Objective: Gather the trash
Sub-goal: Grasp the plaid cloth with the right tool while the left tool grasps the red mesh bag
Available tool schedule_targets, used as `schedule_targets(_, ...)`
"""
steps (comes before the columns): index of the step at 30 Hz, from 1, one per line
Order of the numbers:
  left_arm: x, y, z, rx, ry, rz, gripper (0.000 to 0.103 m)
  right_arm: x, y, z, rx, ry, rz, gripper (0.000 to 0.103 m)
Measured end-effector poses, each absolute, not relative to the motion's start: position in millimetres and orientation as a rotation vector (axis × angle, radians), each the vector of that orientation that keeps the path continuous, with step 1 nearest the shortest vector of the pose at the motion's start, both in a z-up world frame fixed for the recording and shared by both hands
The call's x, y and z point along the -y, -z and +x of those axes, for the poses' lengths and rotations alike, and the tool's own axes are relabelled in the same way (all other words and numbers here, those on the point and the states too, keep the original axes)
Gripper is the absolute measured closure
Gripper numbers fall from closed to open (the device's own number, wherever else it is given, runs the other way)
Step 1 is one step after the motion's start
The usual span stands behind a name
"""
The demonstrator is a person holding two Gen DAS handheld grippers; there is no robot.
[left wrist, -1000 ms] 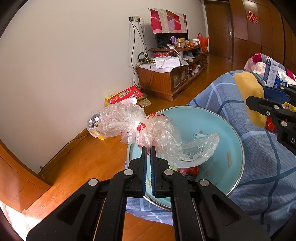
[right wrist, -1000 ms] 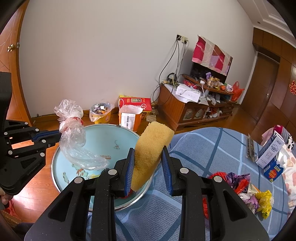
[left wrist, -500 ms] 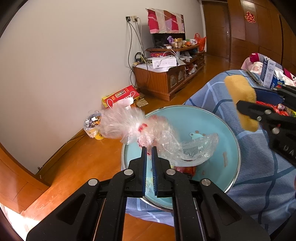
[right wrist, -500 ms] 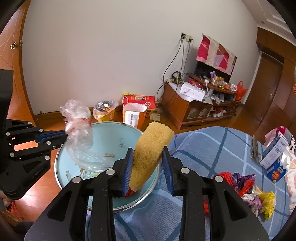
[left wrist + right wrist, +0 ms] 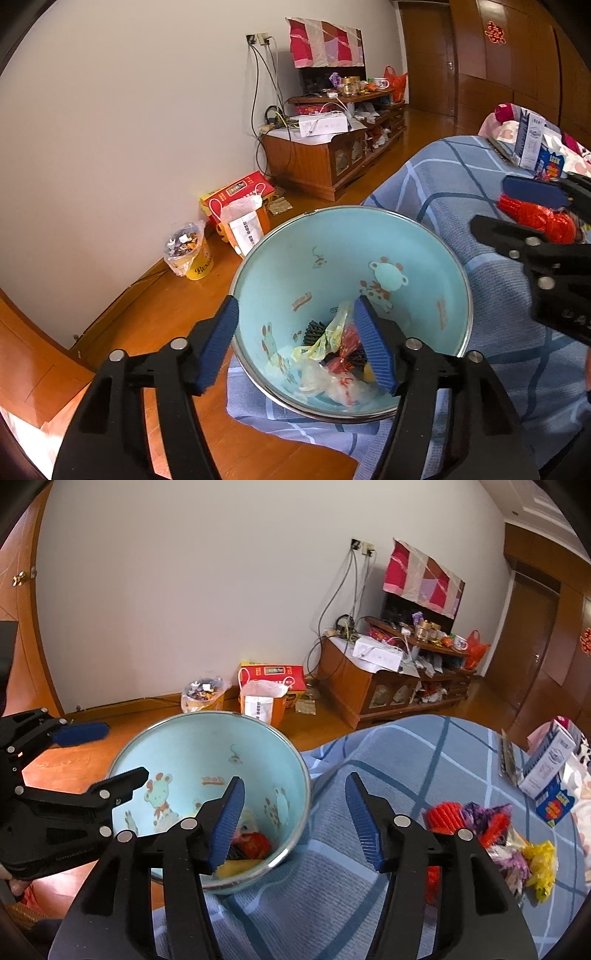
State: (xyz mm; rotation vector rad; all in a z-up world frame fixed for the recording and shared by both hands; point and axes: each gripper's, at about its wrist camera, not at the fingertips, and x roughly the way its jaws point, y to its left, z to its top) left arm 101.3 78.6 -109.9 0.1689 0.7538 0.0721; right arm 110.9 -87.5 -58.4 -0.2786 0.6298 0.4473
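Note:
A light blue enamel basin [image 5: 369,236] [image 5: 177,746] stands at the edge of the blue checked table. Trash lies in its bottom: a crumpled clear plastic bag [image 5: 332,384], wrappers, and a yellow sponge [image 5: 240,867]. My left gripper [image 5: 299,343] is open and empty over the basin's near rim. My right gripper [image 5: 295,823] is open and empty above the basin's right rim. A pile of red, purple and yellow wrappers [image 5: 491,834] lies on the cloth to the right; it also shows in the left wrist view [image 5: 535,218].
A milk carton and a blue box [image 5: 550,771] stand at the table's far right. On the wooden floor by the wall are a bagged yellow bin [image 5: 188,251], a red box [image 5: 236,192] and a TV cabinet [image 5: 325,155].
Both grippers have opened. The plastic bag dropped from the left gripper into the basin, and the yellow sponge dropped from the right gripper into the basin.

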Motion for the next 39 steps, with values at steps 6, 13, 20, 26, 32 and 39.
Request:
schedule_targets(6,-65,123,100,-0.781,-0.053,0.192,0.031,130,59,90,-0.636,-0.355,-0.281,0.041)
schedule_targets(13,-41,138,100,-0.810,-0.022,0.234,0.020,220,57,67,-0.657,-0.154,-0.184,0.034)
schedule_targets(20,-25,137,108,-0.792,-0.026,0.242,0.020,271,72,73,-0.710,-0.024,-0.119,0.024)
schedule_targets(26,-16,126,111,-0.765,-0.005,0.227,0.014,279,86,95,-0.779,-0.014,-0.087,0.024)
schedule_targets(32,-7,118,114,-0.759,0.023,0.211,0.013,283,99,112,-0.869,-0.048,-0.035,0.076)
schedule_targets(39,13,109,115,-0.740,0.049,0.205,0.013,288,76,78,-0.787,-0.073,-0.047,0.084)
